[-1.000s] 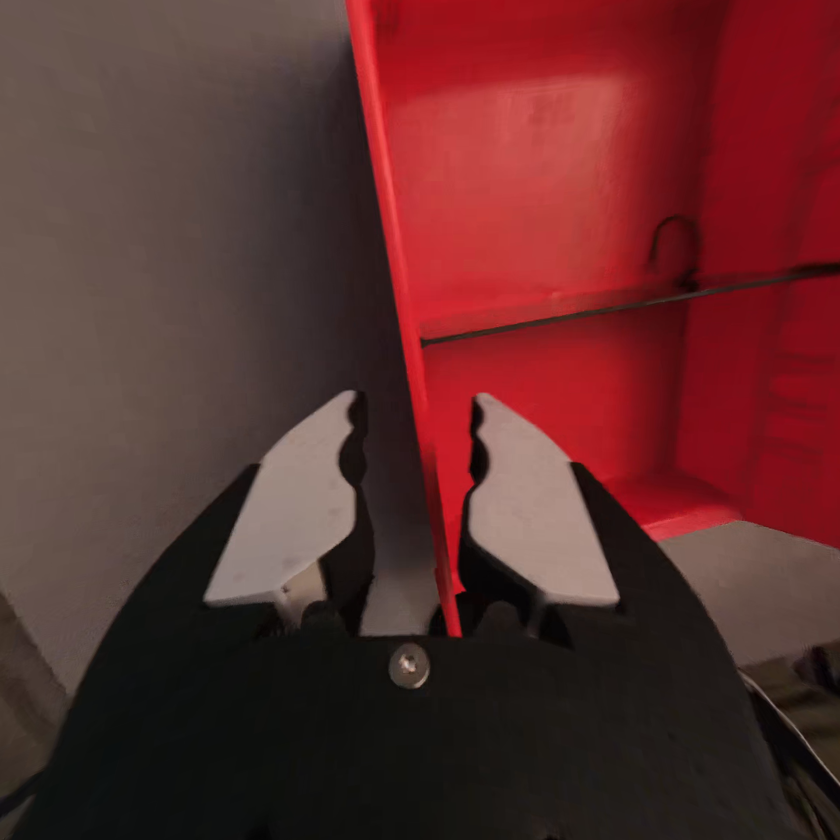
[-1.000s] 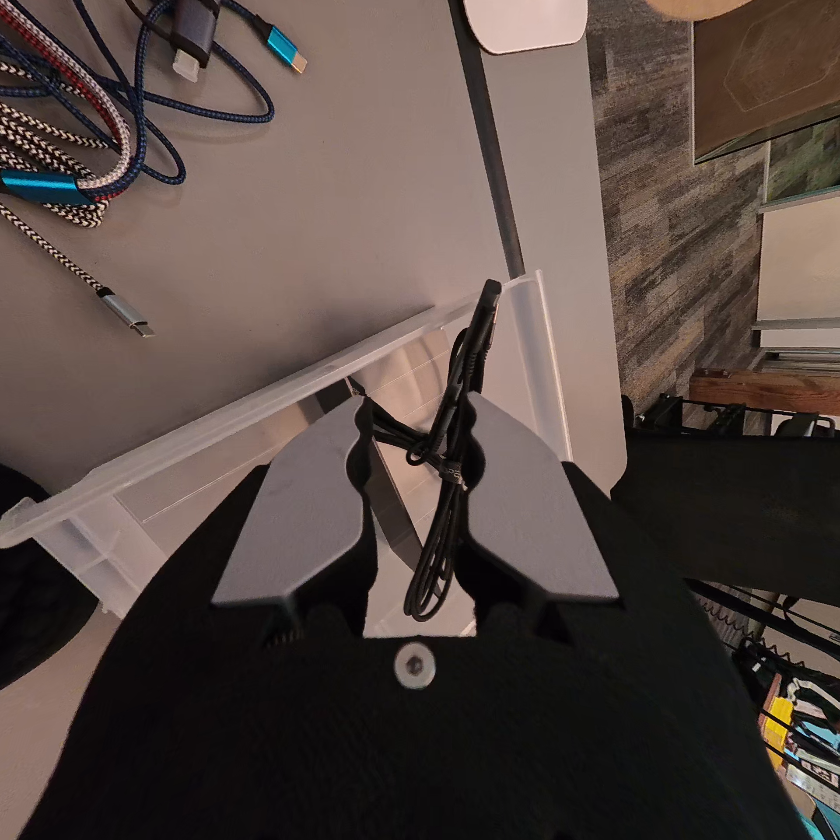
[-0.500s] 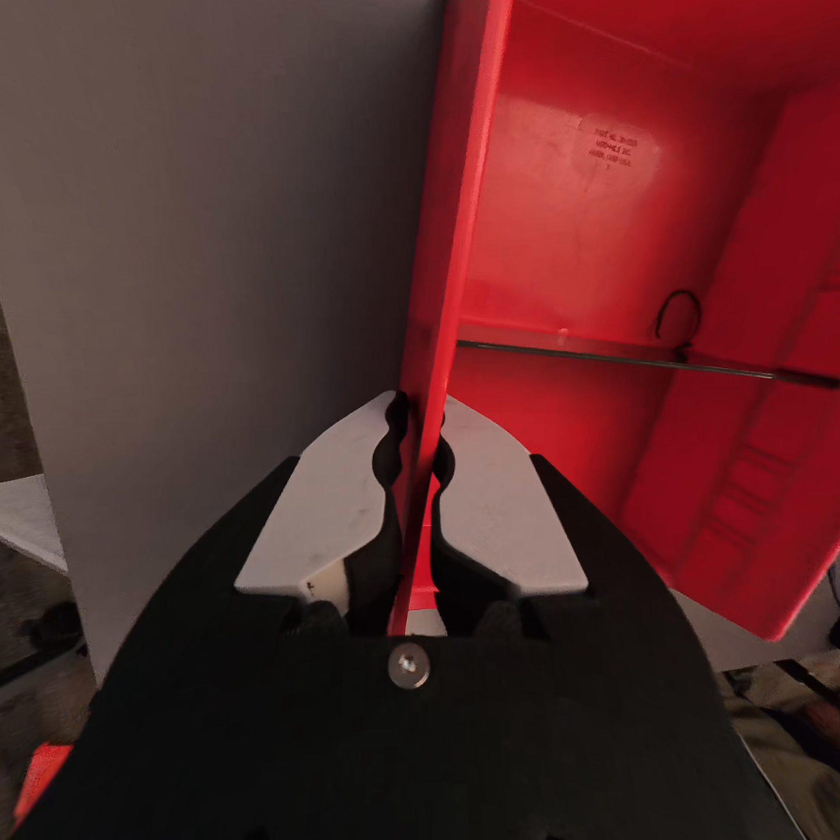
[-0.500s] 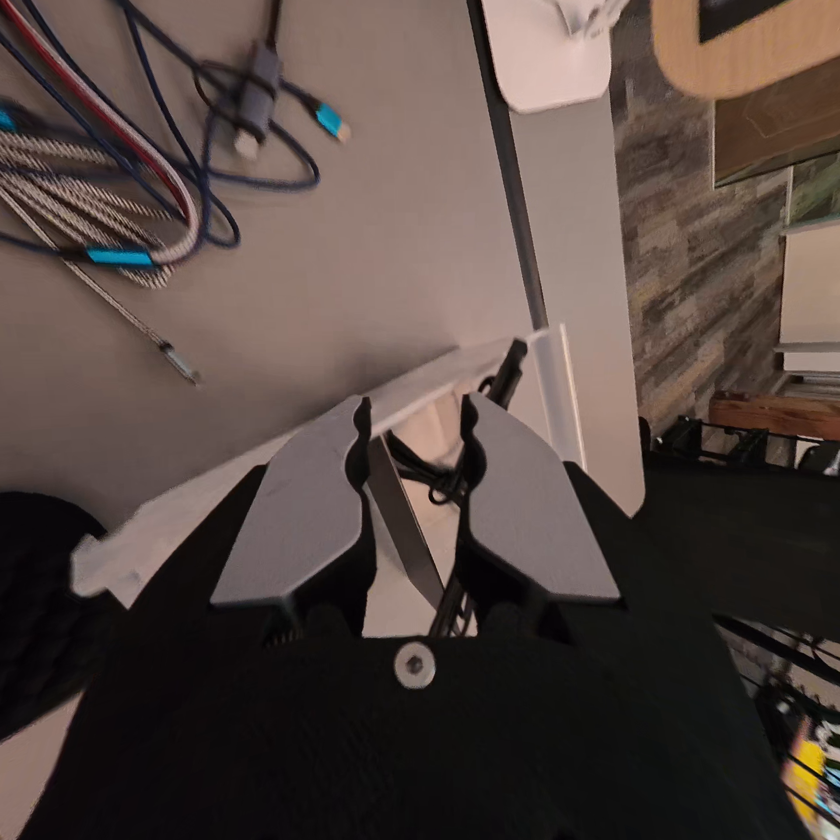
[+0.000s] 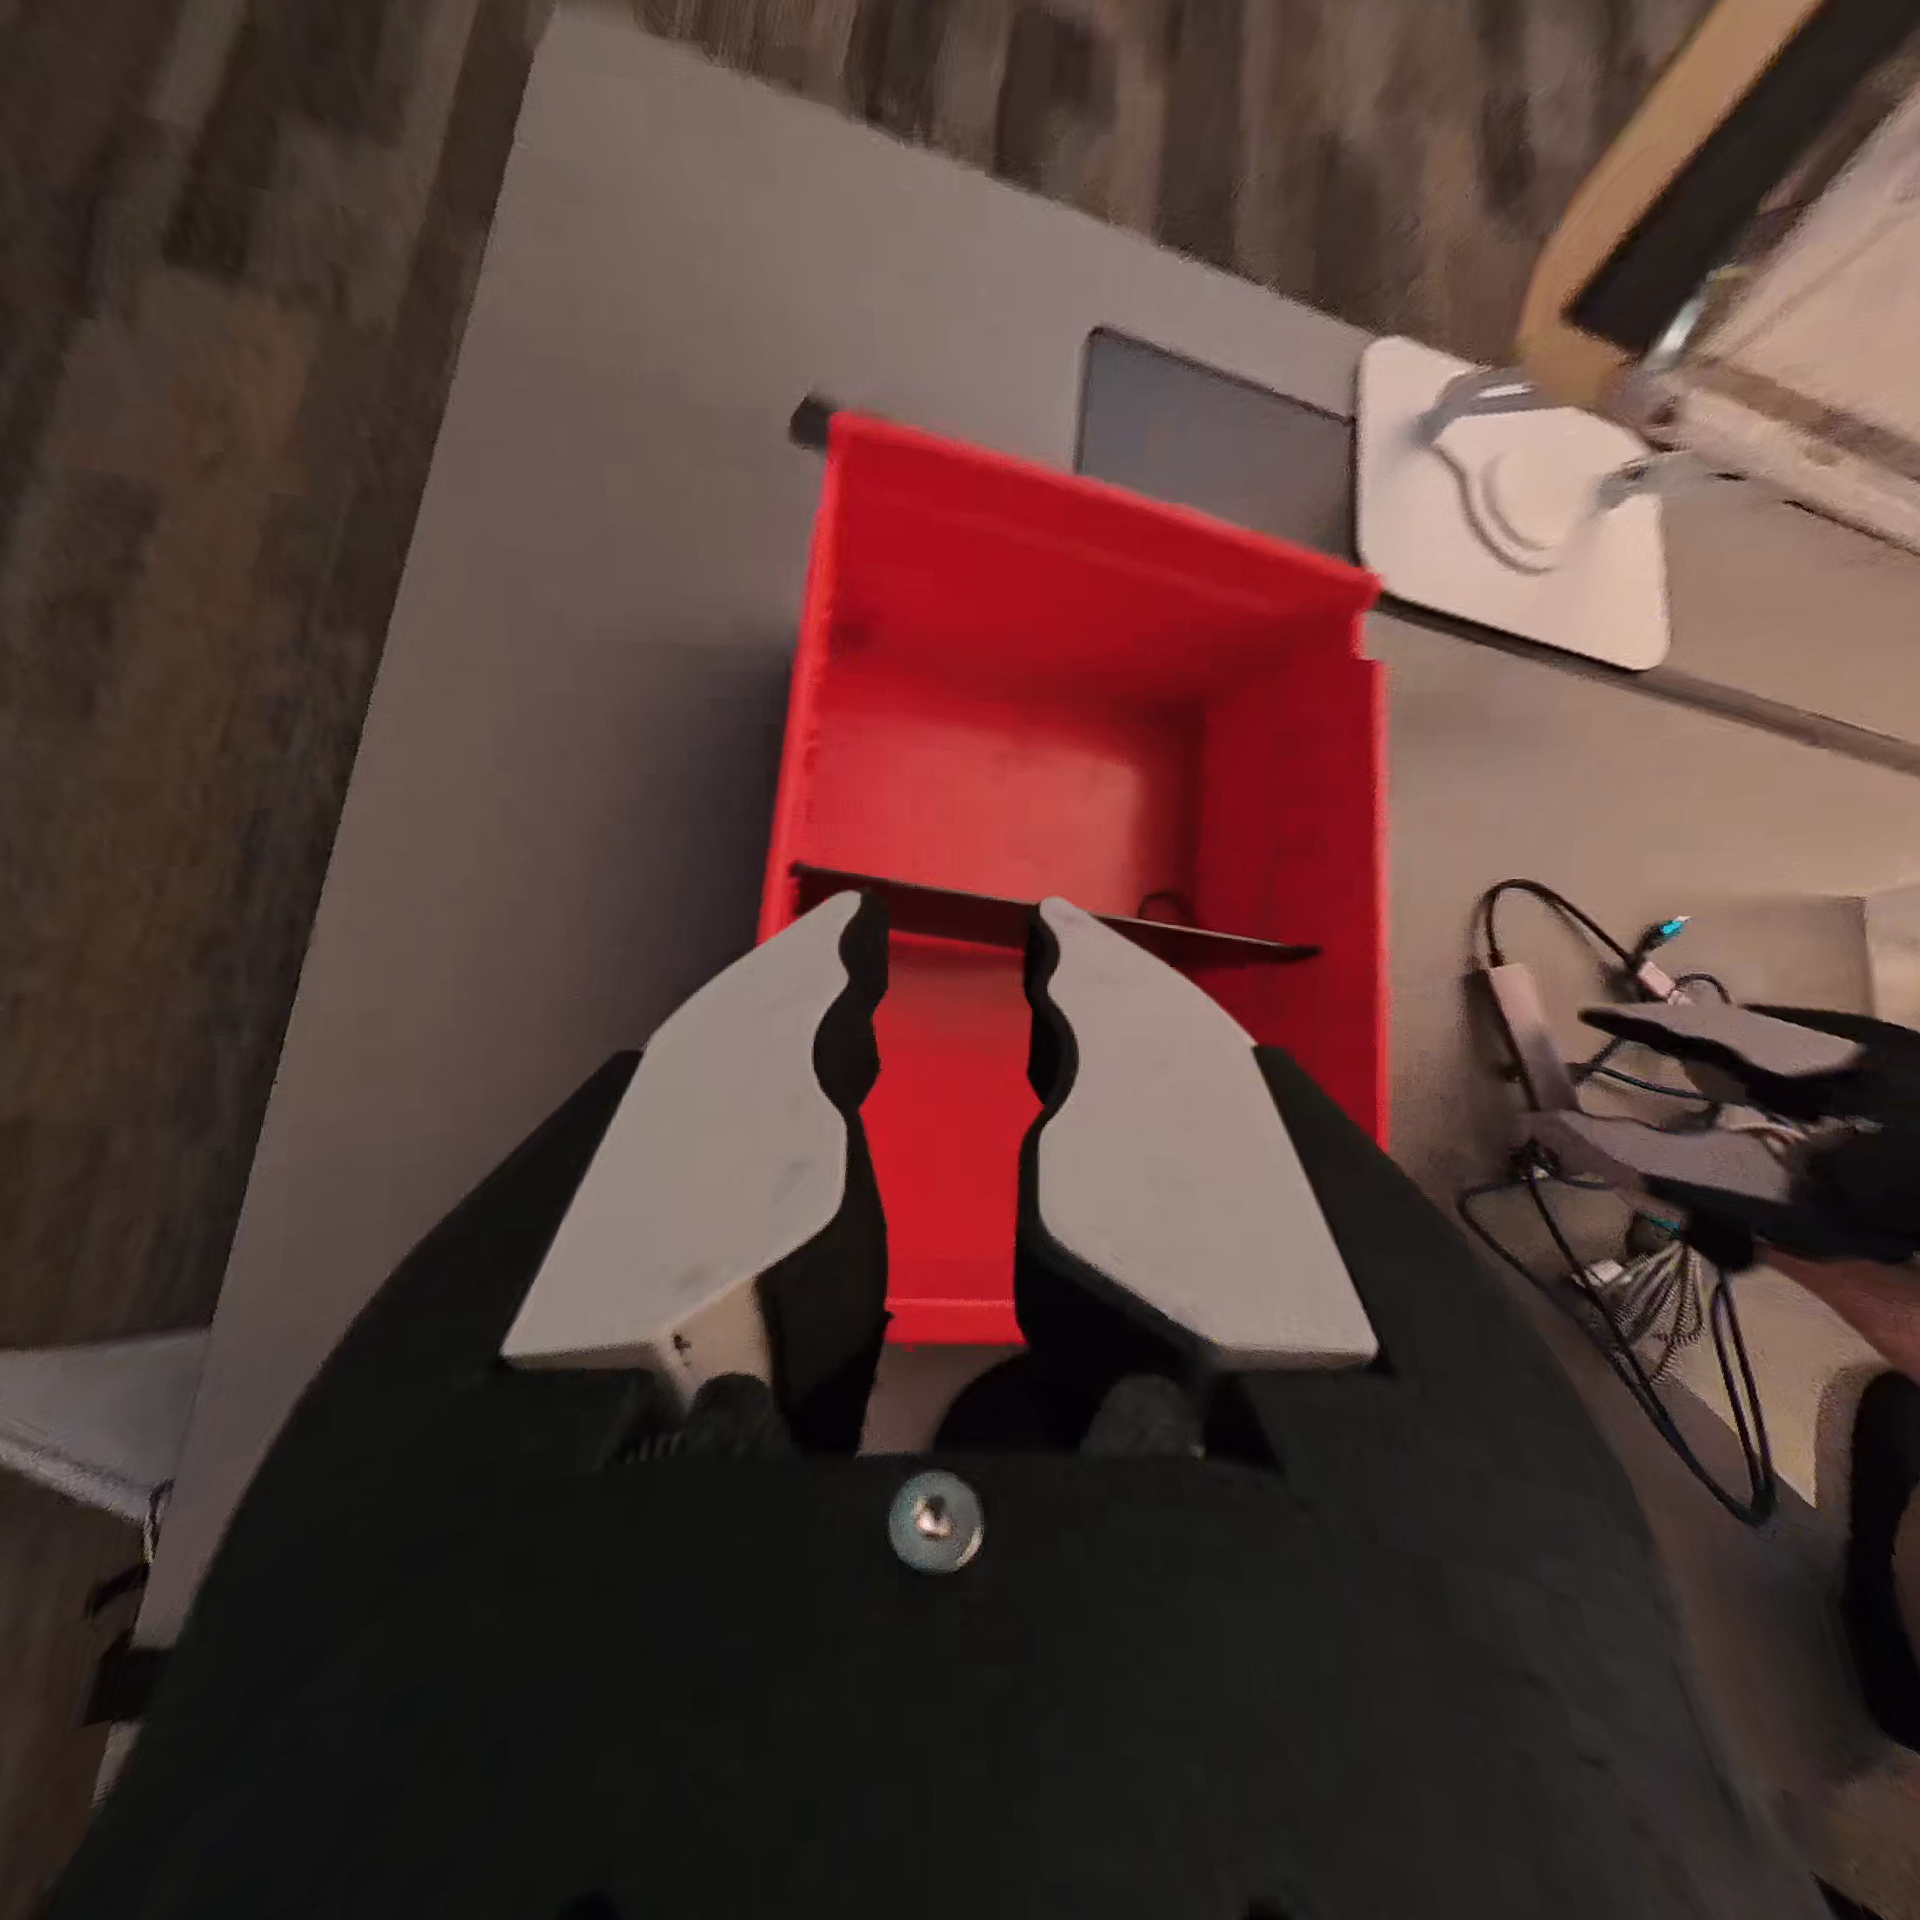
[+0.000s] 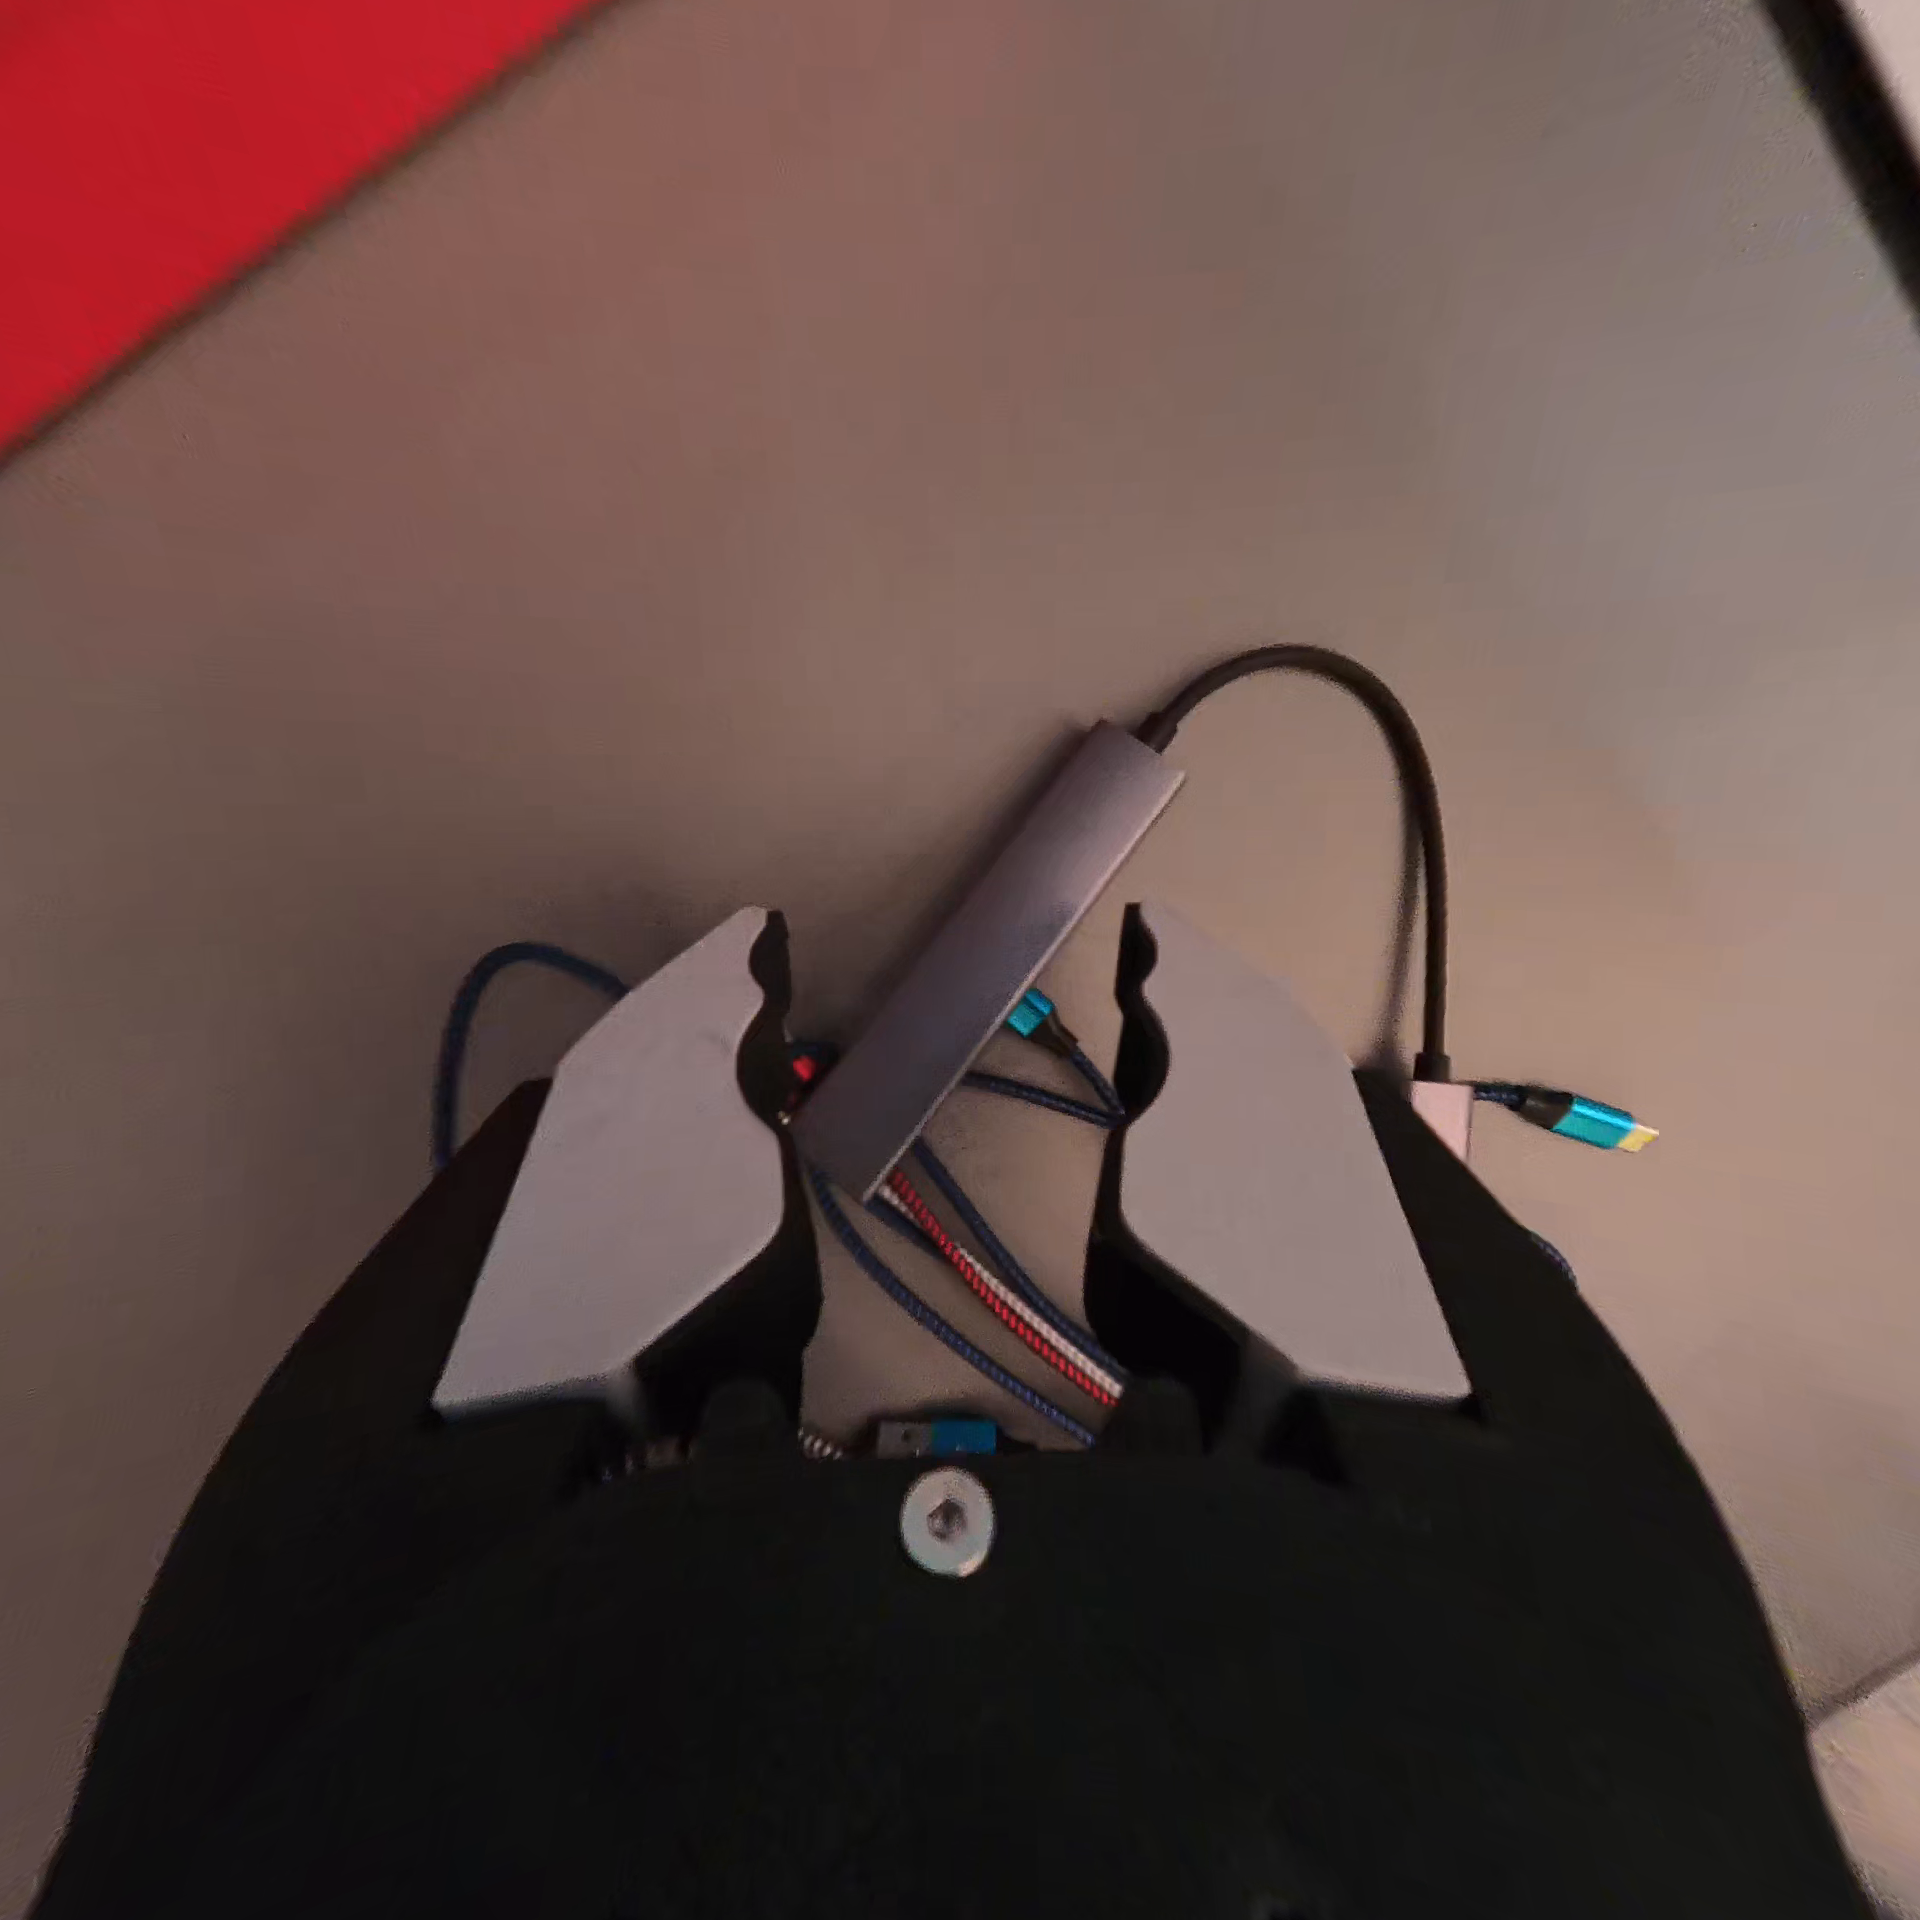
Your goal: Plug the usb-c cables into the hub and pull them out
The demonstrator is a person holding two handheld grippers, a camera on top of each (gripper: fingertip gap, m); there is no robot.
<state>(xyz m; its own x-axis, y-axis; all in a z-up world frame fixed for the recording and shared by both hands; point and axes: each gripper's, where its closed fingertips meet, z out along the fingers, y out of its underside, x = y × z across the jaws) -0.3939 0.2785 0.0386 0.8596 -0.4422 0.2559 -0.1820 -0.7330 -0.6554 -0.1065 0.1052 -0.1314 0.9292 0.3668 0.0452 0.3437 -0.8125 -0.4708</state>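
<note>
The hub [image 6: 992,966], a flat grey bar with its own black lead [image 6: 1392,790], lies on the grey table [image 6: 935,416] directly between the two fingers of the right gripper [image 6: 951,925]. This gripper is released, with a wide gap, and it grasps nothing. One cable with a turquoise plug [image 6: 1034,1013] seems to sit at the long side of the hub, but the picture is too soft to say if it is fully in. A red and white cable [image 6: 997,1288] and dark blue cables [image 6: 914,1288] run under the near end of the hub. Another turquoise plug [image 6: 1590,1122] lies free to the right of the hub.

The left gripper [image 5: 945,914] is also released and empty. It hangs above the red bin [image 5: 1288,831], which stands to the left of the hub.

I judge that the step in hand is the approach to the hub, before any plugging. The next move probably calls for lowering the right gripper and closing it on the hub body, so the hub does not slide. Then the left gripper must come over from the bin to take a free plug.
</note>
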